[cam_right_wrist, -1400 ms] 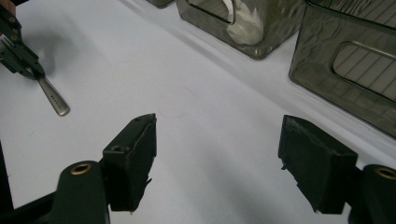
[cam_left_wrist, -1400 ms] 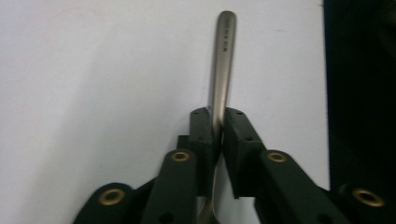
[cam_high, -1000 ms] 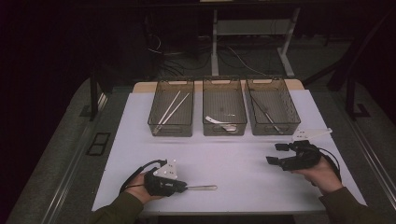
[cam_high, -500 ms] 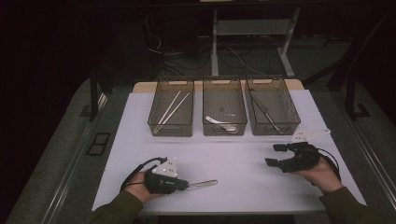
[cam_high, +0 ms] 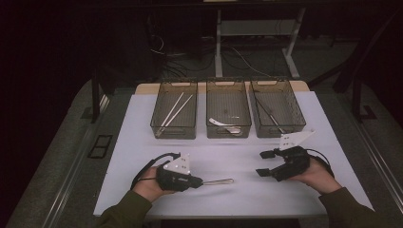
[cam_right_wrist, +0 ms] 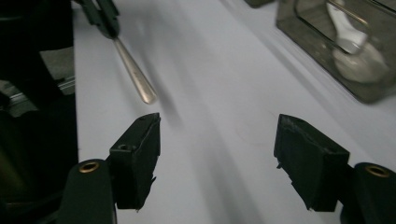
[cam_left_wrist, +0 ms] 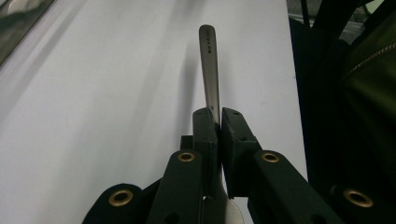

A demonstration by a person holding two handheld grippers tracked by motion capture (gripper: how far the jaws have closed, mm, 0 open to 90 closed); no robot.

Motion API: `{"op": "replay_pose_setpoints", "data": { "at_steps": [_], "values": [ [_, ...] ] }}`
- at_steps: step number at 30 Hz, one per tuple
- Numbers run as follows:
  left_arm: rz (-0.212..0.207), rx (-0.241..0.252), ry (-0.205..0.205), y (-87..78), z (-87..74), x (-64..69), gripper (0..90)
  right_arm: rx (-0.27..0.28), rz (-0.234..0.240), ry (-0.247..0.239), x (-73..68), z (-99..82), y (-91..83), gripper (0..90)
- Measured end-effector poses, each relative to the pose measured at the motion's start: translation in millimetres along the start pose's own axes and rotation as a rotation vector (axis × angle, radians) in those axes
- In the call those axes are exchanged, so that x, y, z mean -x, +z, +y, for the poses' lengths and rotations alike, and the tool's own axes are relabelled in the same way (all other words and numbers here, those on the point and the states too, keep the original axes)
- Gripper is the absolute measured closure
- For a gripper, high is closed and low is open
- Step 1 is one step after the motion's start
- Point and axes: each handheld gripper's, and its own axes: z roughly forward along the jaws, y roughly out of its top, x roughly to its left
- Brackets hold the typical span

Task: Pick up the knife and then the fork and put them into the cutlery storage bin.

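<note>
My left gripper (cam_high: 197,181) is shut on a metal utensil (cam_high: 219,181) at the near left of the white mat. The handle sticks out to the right, just above the mat. In the left gripper view the two pads (cam_left_wrist: 207,128) pinch the flat handle (cam_left_wrist: 208,60), and the utensil's head is hidden under the jaws. My right gripper (cam_high: 263,163) is at the near right, open and holding nothing, its jaws pointing left toward the utensil. In the right gripper view the open jaws (cam_right_wrist: 217,140) frame bare mat, with the handle's tip (cam_right_wrist: 137,79) beyond the left jaw.
Three clear bins stand in a row at the far side of the mat. The left bin (cam_high: 161,127) holds pale sticks, the middle bin (cam_high: 209,129) a white spoon (cam_right_wrist: 355,56), the right bin (cam_high: 298,124) dark utensils. The mat (cam_high: 237,204) lies on a grey table.
The left gripper has lifted the utensil slightly and carried it a little to the right. The right gripper has shifted left, toward the middle of the mat.
</note>
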Motion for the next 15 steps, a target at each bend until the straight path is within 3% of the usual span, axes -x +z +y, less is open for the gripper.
{"op": "replay_pose_setpoints", "data": {
  "at_steps": [7, 9, 15],
  "values": [
    [-0.036, 0.007, 0.034, 9.9, 23.1, -9.2, 84.6, -0.048, 0.096, -0.109, -15.0, 24.3, 24.9, 33.5],
    [-0.044, 0.01, 0.038, 12.8, 28.9, -11.1, 84.6, -0.075, 0.107, -0.176, -16.9, 29.0, 34.1, 35.7],
    [-0.058, 0.012, 0.063, 20.2, 43.6, -16.9, 84.6, -0.138, 0.135, -0.26, -23.2, 41.2, 57.4, 43.8]
  ]
}}
